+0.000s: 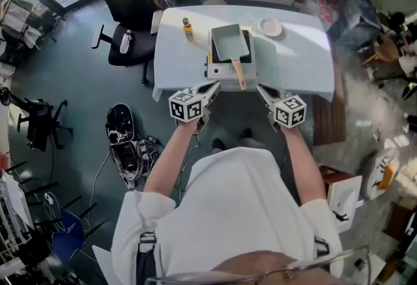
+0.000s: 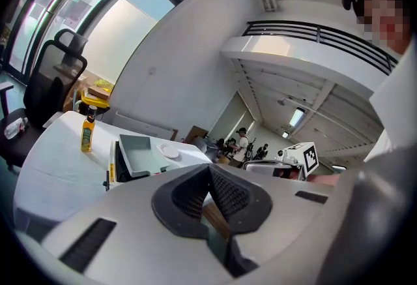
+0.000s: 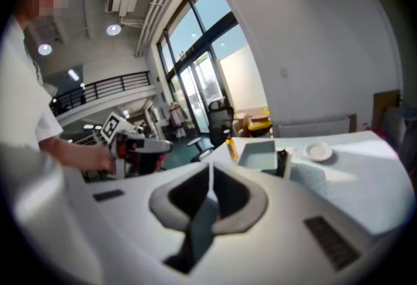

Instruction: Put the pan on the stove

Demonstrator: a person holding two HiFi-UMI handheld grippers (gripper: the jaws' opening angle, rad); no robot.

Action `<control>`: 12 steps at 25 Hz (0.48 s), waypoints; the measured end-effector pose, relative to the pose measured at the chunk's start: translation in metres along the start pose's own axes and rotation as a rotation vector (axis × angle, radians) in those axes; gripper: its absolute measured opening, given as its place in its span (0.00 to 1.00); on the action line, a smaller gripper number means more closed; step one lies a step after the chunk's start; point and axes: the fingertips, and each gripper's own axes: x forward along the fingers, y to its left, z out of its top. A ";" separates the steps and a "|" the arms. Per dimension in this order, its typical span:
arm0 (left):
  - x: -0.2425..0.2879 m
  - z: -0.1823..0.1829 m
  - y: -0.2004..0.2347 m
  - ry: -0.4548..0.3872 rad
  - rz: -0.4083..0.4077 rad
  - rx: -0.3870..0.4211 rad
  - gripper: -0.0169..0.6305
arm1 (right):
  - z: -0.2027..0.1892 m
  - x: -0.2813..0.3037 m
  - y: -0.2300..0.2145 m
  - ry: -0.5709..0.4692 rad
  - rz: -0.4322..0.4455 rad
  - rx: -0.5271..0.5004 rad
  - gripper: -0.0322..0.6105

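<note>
Pan [image 1: 229,41] upper centre of frame, seemingly already seated on stove [image 1: 217,70], handle [image 1: 239,74] pointing down-frame. Left gripper [image 1: 214,87] and right gripper [image 1: 260,89] just below table [image 1: 300,65] edge, both clenched, holding nothing. If reseating needed: open jaws, grasp handle mid-length, keep level, centre over stove. Bottle [image 1: 187,29] left of stove, plate [image 1: 270,27] upper right, both apart. Nothing blocking handle.

Stove [image 1: 220,71]: ahead of the left hand-held gripper [image 1: 213,87], largely covered by the pan [image 1: 229,41]; controls too small to tell.
Bottle [image 1: 187,29]: beyond that hand-held gripper, label unreadable.
Surface [image 2: 58,166]: near edge hidden behind the hand-held gripper's body in the left gripper view.
People [image 2: 242,143]: far beyond it, too small to make out.
</note>
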 end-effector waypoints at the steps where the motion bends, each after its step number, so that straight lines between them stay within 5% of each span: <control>1: 0.000 0.000 -0.003 0.003 0.001 0.010 0.07 | 0.001 -0.003 0.000 -0.004 -0.003 -0.007 0.11; 12: 0.002 0.009 -0.033 -0.022 0.037 0.054 0.07 | 0.017 -0.031 -0.005 -0.040 0.013 -0.040 0.11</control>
